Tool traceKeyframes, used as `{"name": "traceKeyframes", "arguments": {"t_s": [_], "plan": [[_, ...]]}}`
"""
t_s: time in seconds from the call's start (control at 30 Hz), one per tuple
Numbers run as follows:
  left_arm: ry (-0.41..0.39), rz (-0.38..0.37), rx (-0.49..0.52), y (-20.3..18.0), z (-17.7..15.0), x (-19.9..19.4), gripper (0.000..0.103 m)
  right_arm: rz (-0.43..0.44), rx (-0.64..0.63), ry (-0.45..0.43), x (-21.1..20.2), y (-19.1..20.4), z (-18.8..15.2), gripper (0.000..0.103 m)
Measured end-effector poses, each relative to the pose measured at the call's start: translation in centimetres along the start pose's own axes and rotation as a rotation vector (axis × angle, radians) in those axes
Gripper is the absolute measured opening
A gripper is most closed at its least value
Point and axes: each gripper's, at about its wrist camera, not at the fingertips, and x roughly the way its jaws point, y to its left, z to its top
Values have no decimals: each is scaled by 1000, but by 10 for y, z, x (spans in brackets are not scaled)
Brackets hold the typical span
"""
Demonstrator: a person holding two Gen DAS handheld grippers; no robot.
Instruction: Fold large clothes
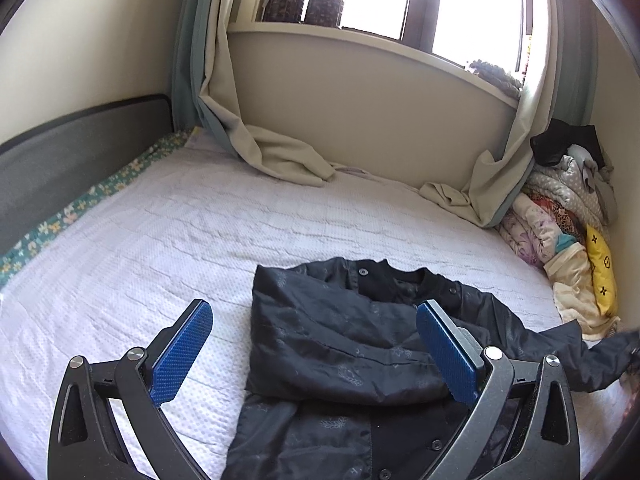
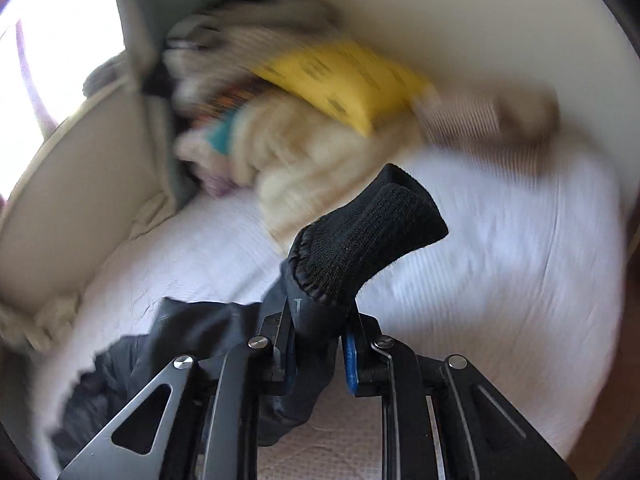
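A black jacket (image 1: 352, 344) with buttons lies on the white bedspread (image 1: 200, 232), its left sleeve folded across the chest. My left gripper (image 1: 314, 344) is open and empty, hovering above the jacket's left half. The jacket's right sleeve (image 1: 592, 360) stretches to the right. In the right wrist view my right gripper (image 2: 320, 320) is shut on that sleeve just below its ribbed knit cuff (image 2: 368, 236), which sticks up past the fingertips. The sleeve hangs lifted off the bedspread (image 2: 500, 260). The view is motion-blurred.
A pile of folded clothes and a yellow pillow (image 1: 600, 268) sits against the right wall, also in the right wrist view (image 2: 352, 80). Curtains (image 1: 280, 152) drape onto the bed's far side. A dark headboard (image 1: 60, 160) runs on the left. Jars (image 1: 304, 2) stand on the windowsill.
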Motion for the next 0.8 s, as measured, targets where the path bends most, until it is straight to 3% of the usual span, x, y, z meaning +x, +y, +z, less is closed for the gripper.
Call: {"name": "traceKeyframes", "arguments": {"t_s": [0.1, 0.2, 0.33, 0.5, 0.8], "plan": [[-4, -3, 3, 0, 1, -3, 103, 46, -178, -105, -39, 59, 3, 15], [-1, -6, 6, -1, 1, -4, 103, 146, -388, -208, -87, 132, -7, 14], [14, -25, 3, 1, 1, -3, 103, 304, -544, -227, -120, 206, -31, 13], [56, -75, -21, 6, 0, 3, 103, 480, -686, -91, -118, 276, -84, 11], [140, -118, -24, 2, -7, 20, 103, 522, -959, 120, -74, 342, -210, 10]]}}
